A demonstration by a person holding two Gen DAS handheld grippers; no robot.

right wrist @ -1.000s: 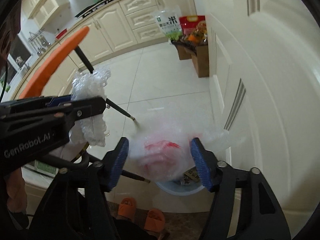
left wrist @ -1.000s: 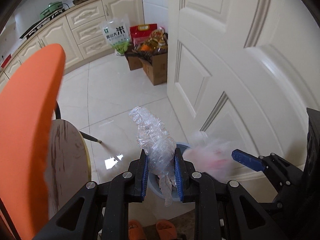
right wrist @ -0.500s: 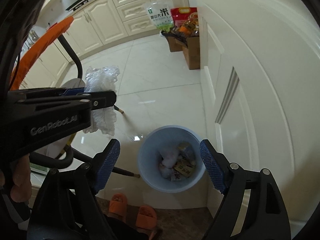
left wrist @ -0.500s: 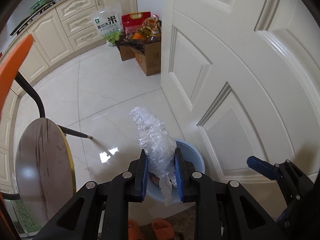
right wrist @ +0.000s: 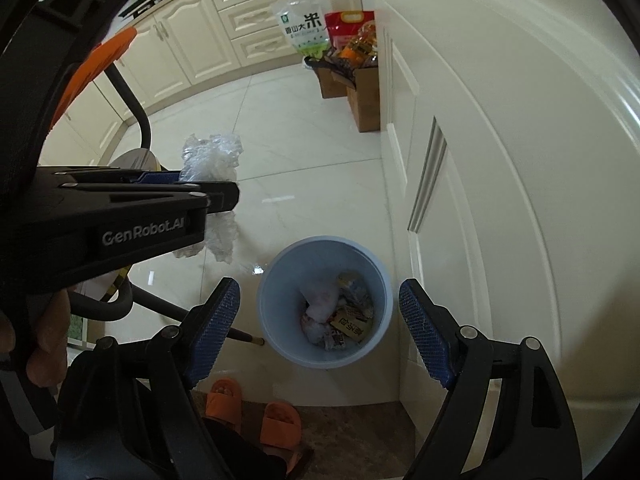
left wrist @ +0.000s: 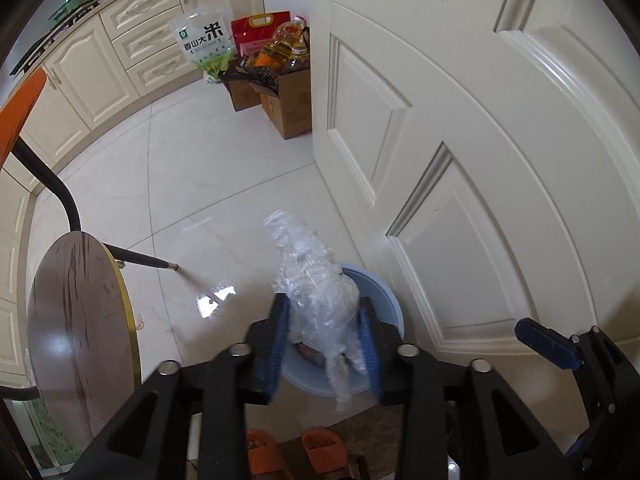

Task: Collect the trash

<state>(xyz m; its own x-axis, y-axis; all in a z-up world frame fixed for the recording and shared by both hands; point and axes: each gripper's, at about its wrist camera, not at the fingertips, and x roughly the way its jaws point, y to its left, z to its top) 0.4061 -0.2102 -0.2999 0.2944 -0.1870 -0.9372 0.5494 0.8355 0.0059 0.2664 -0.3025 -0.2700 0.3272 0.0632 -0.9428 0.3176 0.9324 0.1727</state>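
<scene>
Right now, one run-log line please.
left gripper: opening, crumpled plastic wrap between fingers | right gripper: open, empty | blue bin: below

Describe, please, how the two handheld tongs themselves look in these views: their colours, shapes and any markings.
Both are black plastic frames with silver bolts and blue cross-hatched pads. The left tongs carry white "GenRobot.AI" lettering on the side, seen from the right wrist. The right tongs have two angular arms. No cables show.

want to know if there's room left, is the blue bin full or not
Not full: the blue bin holds wrappers only at its bottom.
</scene>
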